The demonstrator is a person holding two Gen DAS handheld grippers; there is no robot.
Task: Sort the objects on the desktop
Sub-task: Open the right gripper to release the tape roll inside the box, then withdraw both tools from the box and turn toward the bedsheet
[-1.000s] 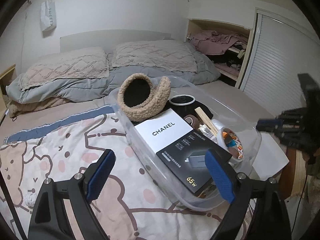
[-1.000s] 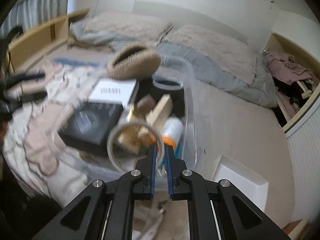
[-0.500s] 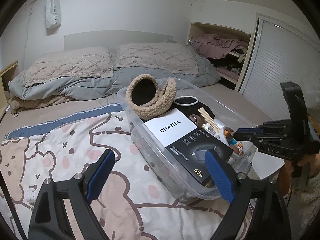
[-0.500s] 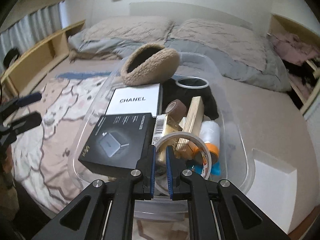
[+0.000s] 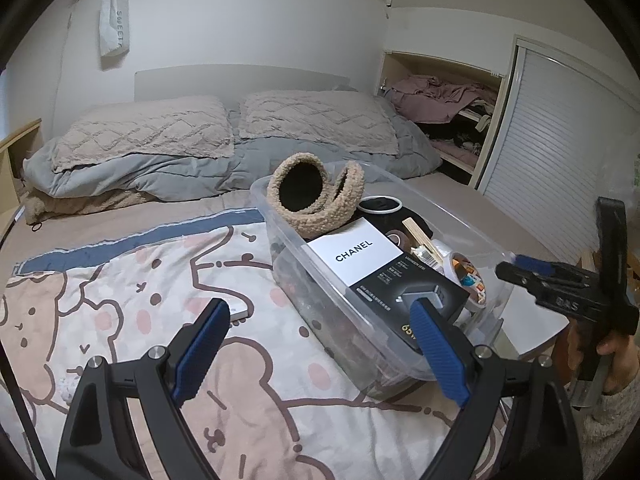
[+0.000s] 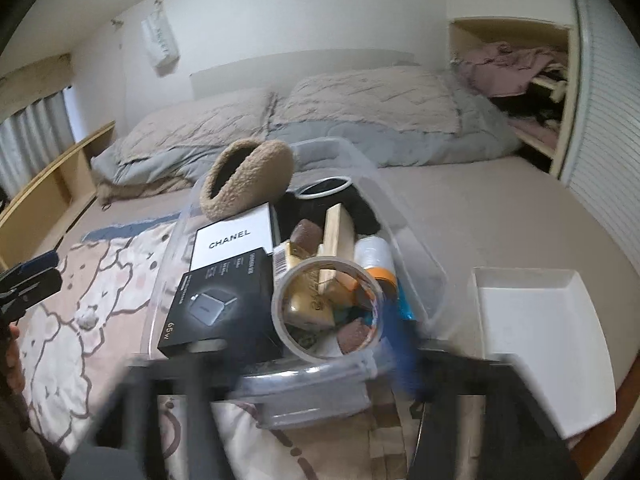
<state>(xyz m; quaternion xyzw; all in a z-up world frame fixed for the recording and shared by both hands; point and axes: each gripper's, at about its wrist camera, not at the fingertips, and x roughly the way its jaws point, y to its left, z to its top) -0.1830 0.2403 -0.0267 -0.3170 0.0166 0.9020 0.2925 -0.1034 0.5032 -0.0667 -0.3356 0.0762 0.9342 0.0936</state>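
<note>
A clear plastic bin [image 5: 280, 240] [image 6: 416, 248] stands on the bed. It holds a fuzzy beige bag [image 5: 308, 196], a white CHANEL box [image 5: 354, 256], a black charger box [image 5: 412, 296], a wooden block [image 6: 338, 236] and a tape roll [image 6: 326, 308] [image 5: 466, 280]. My left gripper [image 5: 320, 344] hovers open and empty over the quilt, at the bin's near left side. My right gripper [image 6: 296, 368] [image 5: 510, 268] is blurred at the bin's near end. Its jaws are opening. The tape roll lies in the bin just ahead of them, with neither pad pressing on it.
A shallow white tray [image 6: 540, 332] [image 5: 532, 320] sits on the bed right of the bin. A cartoon-print quilt [image 5: 140, 300] covers the near left. Pillows [image 5: 312, 120] and a grey duvet lie at the back, and a closet [image 5: 452, 120] is at the right.
The right gripper's jaws, shut on the tape roll's rim before, have spread apart and the roll now rests in the bin. The left gripper has drifted a little and stays open.
</note>
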